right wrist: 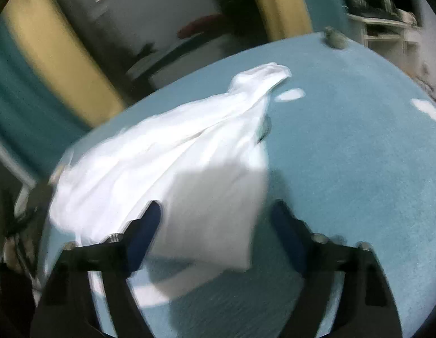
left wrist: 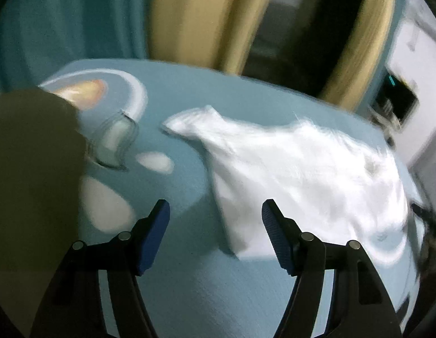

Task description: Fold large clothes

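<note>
A white garment (left wrist: 296, 169) lies loosely spread on a light blue tabletop (left wrist: 189, 287), one narrow end drawn out to the far left. My left gripper (left wrist: 215, 214) is open and empty, hovering just left of the garment's near corner. In the right wrist view the same garment (right wrist: 172, 169) lies rumpled across the table (right wrist: 344, 169), its near corner between the fingers. My right gripper (right wrist: 216, 214) is open above that near corner; contact is unclear because of blur.
A clear glass cup (left wrist: 113, 143) stands at the left, beside a plate with orange food (left wrist: 85, 95). A dark olive shape (left wrist: 29, 169) blocks the left of the view. Curtains hang behind the table. A small grey object (right wrist: 334, 39) sits at the far table edge.
</note>
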Action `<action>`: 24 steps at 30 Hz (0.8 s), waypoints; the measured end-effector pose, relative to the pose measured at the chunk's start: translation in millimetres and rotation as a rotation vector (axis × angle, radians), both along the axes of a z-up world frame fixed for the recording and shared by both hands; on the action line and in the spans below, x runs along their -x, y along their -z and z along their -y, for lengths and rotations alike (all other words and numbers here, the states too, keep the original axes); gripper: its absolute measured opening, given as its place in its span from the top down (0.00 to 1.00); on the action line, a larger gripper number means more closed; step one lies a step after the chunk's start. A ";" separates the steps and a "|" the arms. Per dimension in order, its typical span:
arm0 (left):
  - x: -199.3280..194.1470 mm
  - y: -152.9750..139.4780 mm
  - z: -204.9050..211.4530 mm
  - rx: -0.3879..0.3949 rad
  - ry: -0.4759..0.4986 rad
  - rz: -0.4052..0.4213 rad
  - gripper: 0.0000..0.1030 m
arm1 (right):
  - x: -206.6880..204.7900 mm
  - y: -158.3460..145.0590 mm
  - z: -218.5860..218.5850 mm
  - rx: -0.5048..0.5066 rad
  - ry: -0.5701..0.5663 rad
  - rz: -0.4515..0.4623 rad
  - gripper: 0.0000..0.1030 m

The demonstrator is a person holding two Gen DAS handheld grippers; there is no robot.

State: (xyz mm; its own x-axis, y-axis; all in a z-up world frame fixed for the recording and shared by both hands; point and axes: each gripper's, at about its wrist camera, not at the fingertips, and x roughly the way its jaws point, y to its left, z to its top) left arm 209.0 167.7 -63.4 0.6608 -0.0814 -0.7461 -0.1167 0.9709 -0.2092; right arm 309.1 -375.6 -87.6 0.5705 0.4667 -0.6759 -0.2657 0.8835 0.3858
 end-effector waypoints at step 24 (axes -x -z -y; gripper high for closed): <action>96.6 -8.0 55.1 -0.031 0.144 -0.024 0.93 | 111.5 -25.0 9.1 0.075 -0.097 0.064 0.91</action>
State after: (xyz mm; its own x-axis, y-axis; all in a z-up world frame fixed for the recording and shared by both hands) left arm 112.4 112.7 -55.4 0.6256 -0.1502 -0.7655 0.0194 0.9840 -0.1772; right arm 197.5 -384.7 -62.6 0.5680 0.4711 -0.6748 -0.3733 0.8782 0.2990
